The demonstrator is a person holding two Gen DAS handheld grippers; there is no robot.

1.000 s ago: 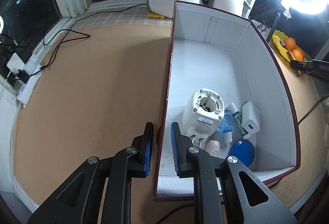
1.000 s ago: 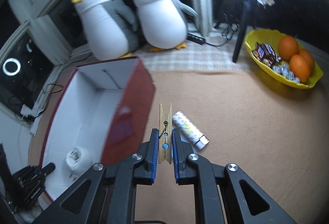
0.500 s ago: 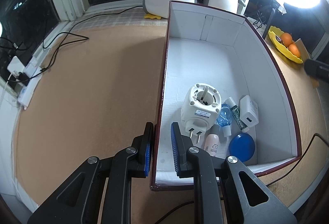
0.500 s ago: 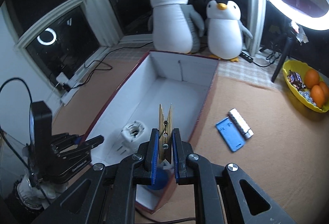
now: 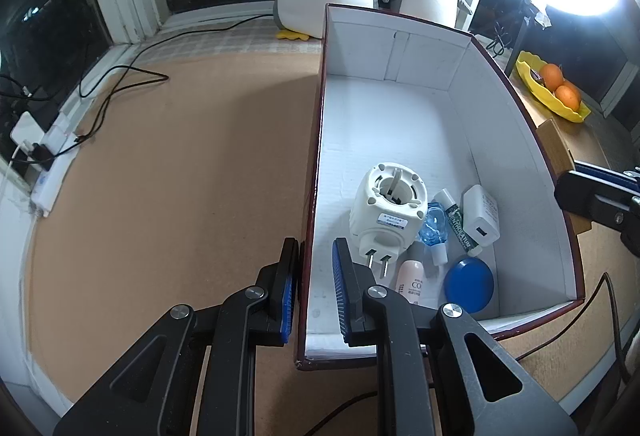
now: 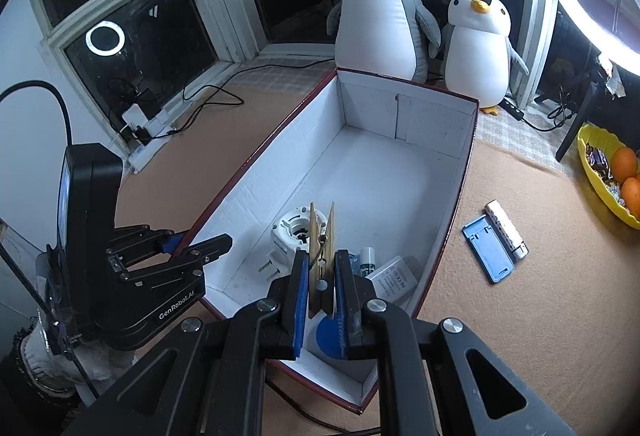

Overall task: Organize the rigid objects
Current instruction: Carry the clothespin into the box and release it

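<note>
- Right gripper (image 6: 321, 286): jaws clamped on an upright wooden clothespin (image 6: 321, 250), held over the near end of the box (image 6: 464, 172); judged to be the item now being delivered, not yet released.
- Left gripper (image 5: 314, 274): jaws close together and straddling the box's left wall near its near-left corner, one pad on each side of it, apparently steadying it.
- Box contents, gathered at the near end: a white plug adapter (image 5: 386, 214), a blue dropper bottle (image 5: 434, 232), a lip-balm tube (image 5: 456, 222), a white charger (image 5: 482, 216), a pink bottle (image 5: 412, 276) and a blue round lid (image 5: 468, 284). The far half of the box floor is bare.
- Left to do, by judgement: a blue card-like holder (image 6: 488, 254) and a white tube (image 6: 506, 230), touching each other, lie on the tabletop (image 6: 520, 316) just outside the box's right wall.
</note>
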